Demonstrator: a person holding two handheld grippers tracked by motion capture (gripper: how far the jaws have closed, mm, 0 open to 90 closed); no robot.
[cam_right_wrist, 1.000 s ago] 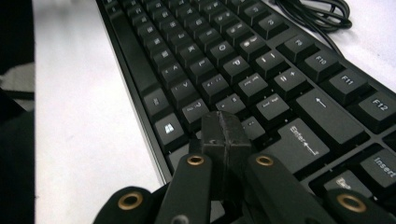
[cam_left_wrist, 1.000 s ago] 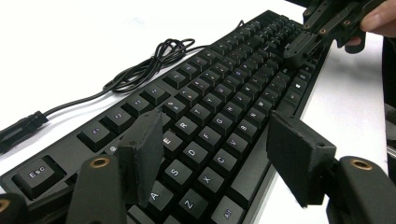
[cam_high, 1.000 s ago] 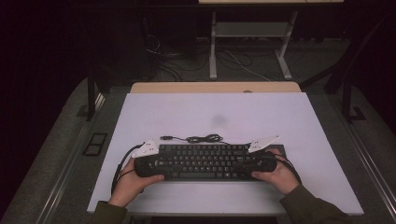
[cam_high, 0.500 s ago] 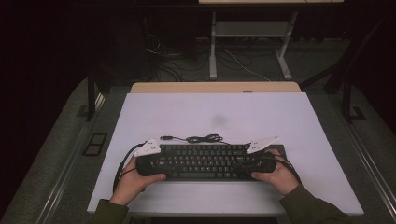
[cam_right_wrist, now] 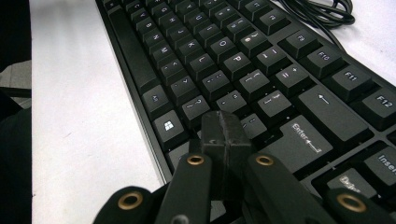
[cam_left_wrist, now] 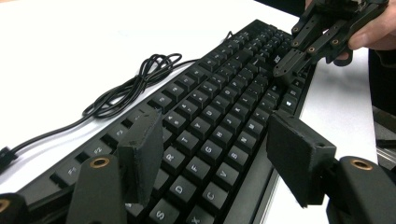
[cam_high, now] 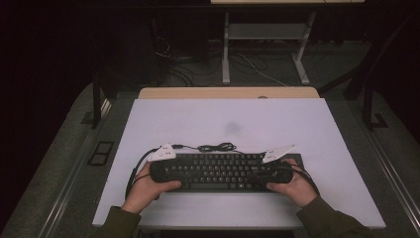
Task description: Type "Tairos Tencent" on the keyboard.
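Note:
A black keyboard (cam_high: 218,171) lies along the front of the white table (cam_high: 223,119), with its coiled black cable (cam_high: 215,147) just behind it. My left gripper (cam_high: 166,171) is at the keyboard's left end. In the left gripper view it (cam_left_wrist: 224,158) is open, its jaws spread wide above the letter keys (cam_left_wrist: 219,93), and the cable (cam_left_wrist: 130,88) is off to the left. My right gripper (cam_high: 270,173) is at the keyboard's right end. Its jaws (cam_right_wrist: 224,135) are pressed together with nothing between them, low over the keys (cam_right_wrist: 224,60) near Enter. It also appears in the left gripper view (cam_left_wrist: 306,49).
A wooden desk edge (cam_high: 228,92) borders the table's far side. Beyond it stand a metal table frame (cam_high: 267,34) and loose floor cables (cam_high: 183,59). A floor socket plate (cam_high: 100,152) lies left of the table. A strip of bare table runs in front of the keyboard.
My left hand and gripper have crept slightly to the right at the keyboard's left end. The right hand has barely moved.

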